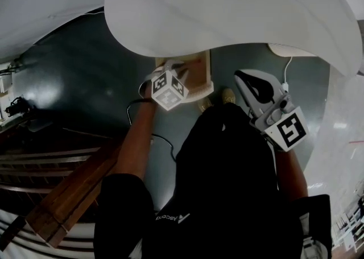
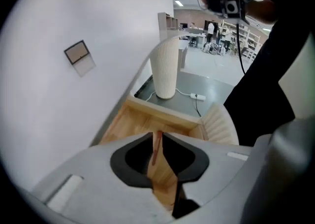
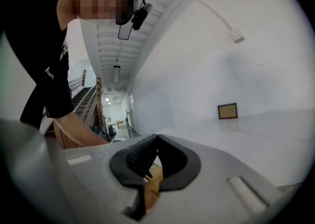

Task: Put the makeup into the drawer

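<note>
1. The left hand-held gripper [image 2: 158, 135] had its jaws drawn nearly together on the makeup [image 2: 156, 146], a thin reddish stick. The stick stood in the narrow slit between the jaws, and only this short length of it showed.
2. The stick's long axis ran along the jaws' own line, tip forward toward the far wall of the drawer [image 2: 132, 119].
3. The drawer stood open, its pale wooden floor showing bare directly under and ahead of the jaws. In the head view the left hand-held gripper [image 1: 170, 73] sat at the drawer [image 1: 200, 74], just under the edge of the white table [image 1: 227, 13].
4. The right hand-held gripper [image 3: 156, 137] had its jaws together with nothing between them. In the head view the right hand-held gripper [image 1: 245, 80] hung off to the drawer's right side, apart from it.
5. The left side was plainly the nearer one and already carried the item. The relation that mattered was vertical: makeup above, drawer floor below, no wall in between.
6. My judgement is that the placing step was at its end, and what was left was a short lowering and an opening of the jaws.
7. A thin stick let go tip-first would probably tip over and roll, so laying it flat seemed safer.
</note>
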Action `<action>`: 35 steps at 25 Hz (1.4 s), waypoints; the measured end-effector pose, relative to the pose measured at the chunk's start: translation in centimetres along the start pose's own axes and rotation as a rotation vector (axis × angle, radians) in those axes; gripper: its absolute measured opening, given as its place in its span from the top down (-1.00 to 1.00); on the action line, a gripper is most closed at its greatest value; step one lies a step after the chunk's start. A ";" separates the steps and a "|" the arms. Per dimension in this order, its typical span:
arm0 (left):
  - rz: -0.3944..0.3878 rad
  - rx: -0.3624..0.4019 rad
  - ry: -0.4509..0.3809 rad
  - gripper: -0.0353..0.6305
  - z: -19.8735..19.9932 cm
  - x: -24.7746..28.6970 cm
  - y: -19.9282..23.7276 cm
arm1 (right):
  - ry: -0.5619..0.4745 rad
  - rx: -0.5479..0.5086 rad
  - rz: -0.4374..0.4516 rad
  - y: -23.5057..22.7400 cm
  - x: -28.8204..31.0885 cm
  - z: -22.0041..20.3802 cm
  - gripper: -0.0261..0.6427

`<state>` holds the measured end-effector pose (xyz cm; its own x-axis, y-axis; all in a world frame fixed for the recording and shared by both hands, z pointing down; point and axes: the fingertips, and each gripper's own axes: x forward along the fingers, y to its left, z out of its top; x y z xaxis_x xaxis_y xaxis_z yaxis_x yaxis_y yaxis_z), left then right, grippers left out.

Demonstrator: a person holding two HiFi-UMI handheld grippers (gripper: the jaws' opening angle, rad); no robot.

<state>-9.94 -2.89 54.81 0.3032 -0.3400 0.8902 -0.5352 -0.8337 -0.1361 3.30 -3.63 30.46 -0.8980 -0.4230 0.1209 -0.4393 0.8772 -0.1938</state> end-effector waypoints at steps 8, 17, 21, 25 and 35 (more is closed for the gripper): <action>0.213 -0.166 -0.322 0.84 5.6 -10.8 0.4 | -0.033 -0.039 0.056 1.1 0.4 1.5 0.91; 0.370 -0.335 -0.896 0.86 14.8 -23.5 -0.4 | -0.130 -0.049 0.153 2.6 0.0 4.5 0.91; 0.394 -0.398 -1.016 0.86 16.1 -26.6 -0.9 | -0.187 -0.066 0.187 3.9 0.3 6.3 0.91; 0.403 -0.414 -1.059 0.86 16.5 -27.4 -1.1 | -0.238 -0.097 0.190 4.3 -0.1 7.8 0.91; 0.441 -0.408 -1.086 0.86 16.4 -28.2 0.0 | -0.230 -0.132 0.157 3.3 -1.1 8.0 0.91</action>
<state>-5.50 -0.46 22.60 0.4269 -0.9032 -0.0444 -0.9043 -0.4267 -0.0135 2.68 -2.13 21.86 -0.9431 -0.3074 -0.1269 -0.3017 0.9513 -0.0630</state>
